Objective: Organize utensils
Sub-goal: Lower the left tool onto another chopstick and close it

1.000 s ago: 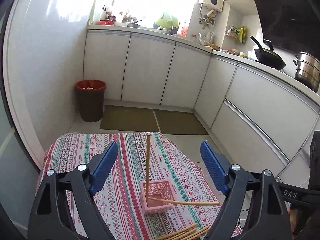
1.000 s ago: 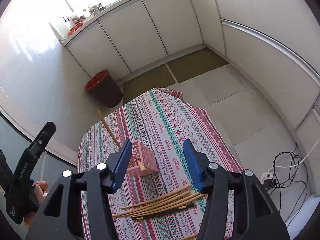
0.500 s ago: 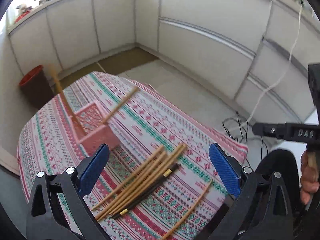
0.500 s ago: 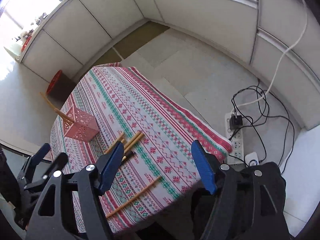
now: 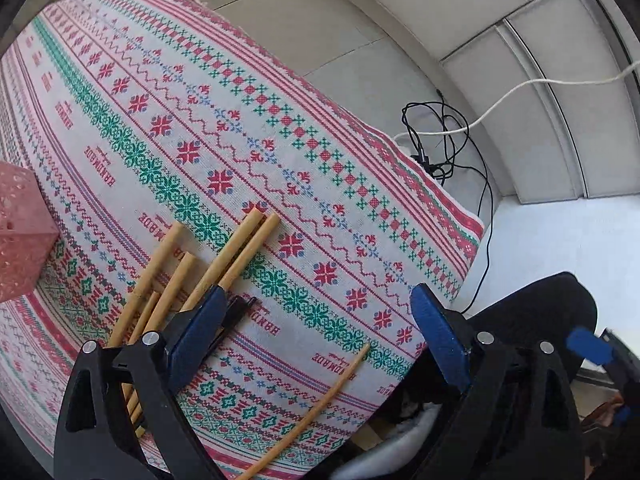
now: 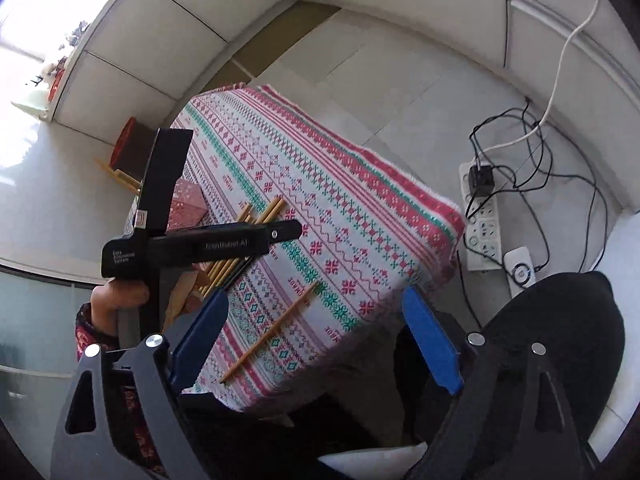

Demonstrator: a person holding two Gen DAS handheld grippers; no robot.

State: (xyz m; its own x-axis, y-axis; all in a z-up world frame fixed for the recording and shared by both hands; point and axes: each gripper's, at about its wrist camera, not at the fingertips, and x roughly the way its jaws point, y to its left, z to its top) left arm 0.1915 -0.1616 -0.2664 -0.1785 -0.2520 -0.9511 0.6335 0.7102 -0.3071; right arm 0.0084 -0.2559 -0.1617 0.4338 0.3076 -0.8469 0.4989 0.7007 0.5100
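The loose bundle of tan bamboo chopsticks (image 5: 208, 264) lies at the lower left of the left wrist frame on the counter with its red, green and white patterned cloth (image 5: 280, 128), with one black chopstick (image 5: 236, 312) alongside. A single thin bamboo chopstick (image 5: 320, 400) lies apart near the bottom centre, close to the counter's edge. These sticks look light, stiff and smooth, likely to roll or slide, so a pinch across the middle of one stick seems the safest hold.

The left claw (image 5: 316, 340) hangs low over the cloth, spread wide and holding nothing, its left finger overlapping the bundle. The right claw (image 6: 316, 336) is likewise spread wide and empty, higher up.

The pink perforated plastic basket (image 5: 20, 232) sits at the left edge of the frame, just beside the bundle; sticks (image 6: 120, 174) already lean out of it. Crowded neighbours could be dragged along. On the floor, tangled black cables (image 6: 532, 160) and a white power strip (image 6: 484, 216) lie well apart.
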